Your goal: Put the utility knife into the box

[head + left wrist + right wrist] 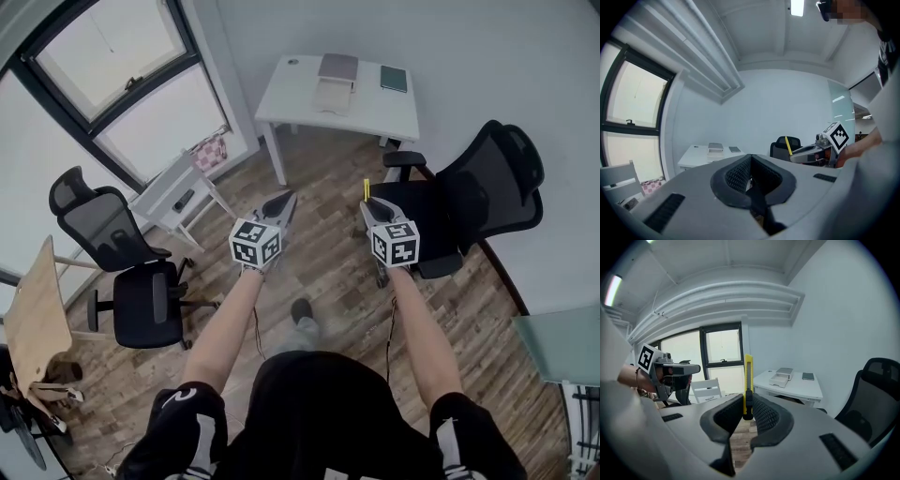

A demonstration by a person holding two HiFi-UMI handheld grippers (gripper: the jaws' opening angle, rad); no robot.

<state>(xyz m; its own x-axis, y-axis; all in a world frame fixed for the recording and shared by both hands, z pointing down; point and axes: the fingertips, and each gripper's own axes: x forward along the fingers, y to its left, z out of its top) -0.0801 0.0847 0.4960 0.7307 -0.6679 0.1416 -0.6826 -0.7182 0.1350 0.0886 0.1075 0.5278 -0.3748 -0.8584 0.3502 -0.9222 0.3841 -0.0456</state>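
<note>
Yellow knife [748, 376] stands upright, pinched at its lower end between the jaws of the right gripper [747, 405] — raised in mid-air over a wood floor [323, 267], as seen from the head view and both gripper views. The left gripper [750, 161], held level beside it, has its jaws pressed together with nothing between them. Well ahead of both, an open white box [331, 97] sits on a white desk [398, 111] against the far wall — a dark book [394, 79] lies near it. A black chair [492, 178] stands just right of the right gripper.
</note>
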